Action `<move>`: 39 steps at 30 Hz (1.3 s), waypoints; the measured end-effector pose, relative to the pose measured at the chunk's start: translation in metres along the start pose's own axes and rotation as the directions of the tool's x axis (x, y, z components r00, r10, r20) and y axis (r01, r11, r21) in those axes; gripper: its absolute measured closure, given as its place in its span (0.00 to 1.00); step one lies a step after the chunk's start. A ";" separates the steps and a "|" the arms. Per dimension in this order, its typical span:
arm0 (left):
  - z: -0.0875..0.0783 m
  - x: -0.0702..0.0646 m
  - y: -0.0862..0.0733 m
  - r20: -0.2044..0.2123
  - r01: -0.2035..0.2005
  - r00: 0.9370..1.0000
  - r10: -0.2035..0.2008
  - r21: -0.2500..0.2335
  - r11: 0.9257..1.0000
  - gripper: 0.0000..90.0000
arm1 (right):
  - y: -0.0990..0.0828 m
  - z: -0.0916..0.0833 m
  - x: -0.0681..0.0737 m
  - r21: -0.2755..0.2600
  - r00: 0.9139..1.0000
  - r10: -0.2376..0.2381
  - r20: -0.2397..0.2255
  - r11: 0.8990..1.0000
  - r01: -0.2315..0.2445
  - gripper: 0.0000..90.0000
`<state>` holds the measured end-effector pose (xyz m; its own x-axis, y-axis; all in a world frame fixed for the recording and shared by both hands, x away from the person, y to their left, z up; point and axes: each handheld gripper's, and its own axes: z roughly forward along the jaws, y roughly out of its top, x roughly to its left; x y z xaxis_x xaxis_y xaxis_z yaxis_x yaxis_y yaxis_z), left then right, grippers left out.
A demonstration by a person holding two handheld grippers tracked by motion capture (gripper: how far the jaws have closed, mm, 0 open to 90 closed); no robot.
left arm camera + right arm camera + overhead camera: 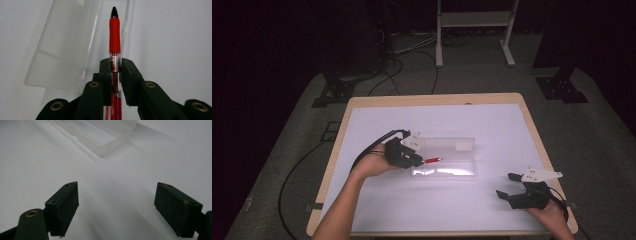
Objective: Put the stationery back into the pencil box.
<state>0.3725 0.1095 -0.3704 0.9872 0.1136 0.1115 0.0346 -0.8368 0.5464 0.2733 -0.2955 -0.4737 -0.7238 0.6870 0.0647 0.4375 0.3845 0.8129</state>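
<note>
While the left gripper [416,161] hovers at the open clear case [444,159] in the high view, its red pen [432,160] points over the tray. Left gripper view: jaws pinch the slick, light, stiff barrel below the rubber grip. Right gripper view: jaws apart, empty, the case well apart ahead.

Glossy clear plastic case [447,156], red rubbery-gripped pen [114,37], matt white table [492,210]

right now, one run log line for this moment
left gripper: shut on red pen | pen: over clear case | right gripper: open, empty, above table
</note>
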 end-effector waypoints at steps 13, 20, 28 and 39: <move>0.013 0.010 0.022 0.002 -0.029 1.000 0.029 0.016 0.999 0.88 | 0.001 0.000 0.001 -0.002 1.000 -0.001 -0.006 1.000 0.001 0.21; 0.025 0.011 0.033 0.014 -0.045 0.999 0.045 0.019 0.999 0.88 | 0.001 0.000 0.000 -0.010 1.000 -0.013 -0.005 1.000 0.013 0.21; 0.034 0.014 0.041 0.019 -0.052 0.998 0.052 0.005 0.999 0.88 | 0.001 -0.001 0.001 -0.009 1.000 -0.007 -0.008 1.000 0.007 0.21; 0.046 0.017 0.047 0.025 -0.047 0.999 0.048 -0.009 0.999 0.88 | 0.001 -0.001 0.001 -0.009 1.000 -0.007 -0.009 1.000 0.007 0.21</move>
<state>0.3976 0.0475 -0.3815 0.9913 0.0604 0.1167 -0.0136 -0.8364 0.5480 0.2724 -0.2946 -0.4726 -0.7315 0.6788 0.0644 0.4281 0.3837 0.8182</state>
